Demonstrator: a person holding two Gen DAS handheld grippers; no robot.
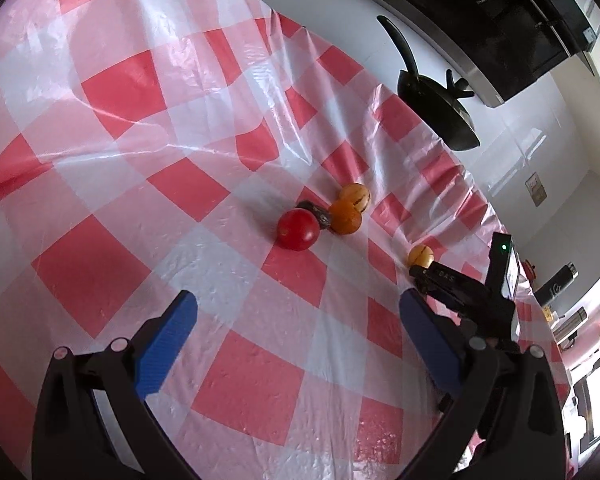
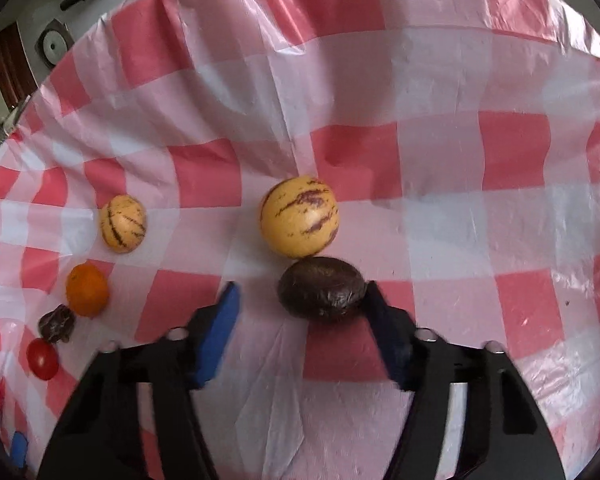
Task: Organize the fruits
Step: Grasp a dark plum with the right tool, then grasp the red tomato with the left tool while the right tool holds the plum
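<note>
My right gripper [image 2: 300, 294] is open just above the cloth. A dark purple passion fruit [image 2: 322, 286] lies between its fingertips, touching the right finger [image 2: 382, 312]. A yellow striped melon [image 2: 299, 217] sits right behind it. To the left lie a smaller striped melon [image 2: 123, 223], an orange [image 2: 87, 289], a wrinkled dark fruit [image 2: 57, 323] and a red tomato [image 2: 42, 359]. My left gripper [image 1: 298, 314] is open and empty, well short of the tomato [image 1: 298, 229], the dark fruit [image 1: 318, 214], the orange [image 1: 345, 217] and the striped melon [image 1: 355, 196]. The other melon [image 1: 420, 255] shows beside the right gripper [image 1: 414, 274].
A red and white checked plastic cloth [image 1: 148, 208] covers the table, wrinkled and raised in folds. A black pan with a long handle [image 1: 440, 108] stands past the cloth's far edge. Bottles and small items [image 1: 562, 280] stand at the right edge.
</note>
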